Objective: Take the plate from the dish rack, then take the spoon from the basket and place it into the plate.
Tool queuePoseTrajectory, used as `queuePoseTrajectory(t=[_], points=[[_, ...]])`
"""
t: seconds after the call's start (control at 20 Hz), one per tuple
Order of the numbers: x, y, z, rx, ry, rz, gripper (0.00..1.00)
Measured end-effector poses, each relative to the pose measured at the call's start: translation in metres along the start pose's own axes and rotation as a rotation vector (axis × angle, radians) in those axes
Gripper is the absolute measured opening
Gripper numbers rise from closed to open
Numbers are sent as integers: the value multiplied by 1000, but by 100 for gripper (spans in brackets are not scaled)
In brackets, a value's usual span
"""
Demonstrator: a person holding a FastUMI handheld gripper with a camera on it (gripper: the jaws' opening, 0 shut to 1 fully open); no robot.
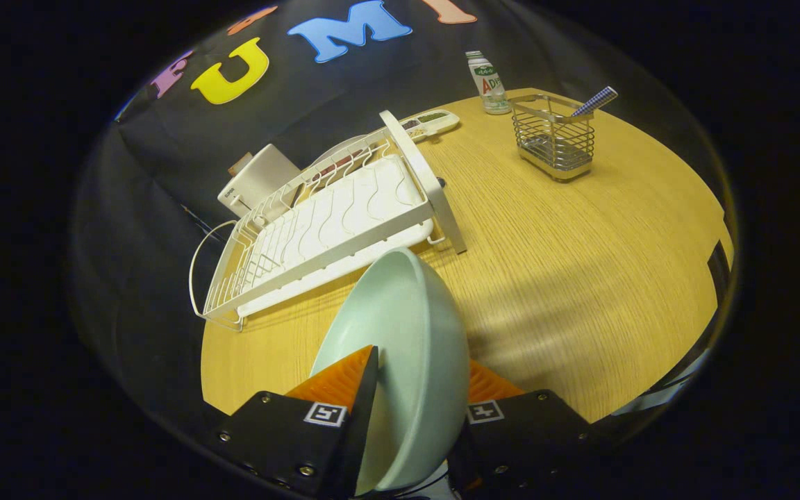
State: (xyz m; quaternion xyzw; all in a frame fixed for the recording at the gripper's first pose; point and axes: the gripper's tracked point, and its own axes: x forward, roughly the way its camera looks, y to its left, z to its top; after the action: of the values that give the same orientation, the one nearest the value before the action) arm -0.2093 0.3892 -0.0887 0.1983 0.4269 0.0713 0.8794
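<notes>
A pale green plate (407,333) stands on edge between my two orange fingers (341,378), held above the wooden table (580,264). My gripper (410,389) is shut on the plate's rim. Just beyond the plate lies the white dish rack (330,222), its slots bare. Farther off, beyond the fingers and to the right, stands a wire basket (554,139) with the spoon's blue-and-white checked handle (596,101) sticking out of its top.
A small white bottle with a green label (487,82) stands behind the basket. A flat white tray with food compartments (431,123) lies past the rack's far end. A white box (257,179) sits behind the rack, by the booth's wall.
</notes>
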Motion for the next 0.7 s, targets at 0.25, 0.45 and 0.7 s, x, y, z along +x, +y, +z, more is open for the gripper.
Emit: queuePoseTrajectory(t=[0.25,0.45,0.7], points=[[-3,-16,-3,-56,4,-80,52],[-7,-24,-5,-66,2,-100,74],[-20,-46,8,-93,-55,-198,75]])
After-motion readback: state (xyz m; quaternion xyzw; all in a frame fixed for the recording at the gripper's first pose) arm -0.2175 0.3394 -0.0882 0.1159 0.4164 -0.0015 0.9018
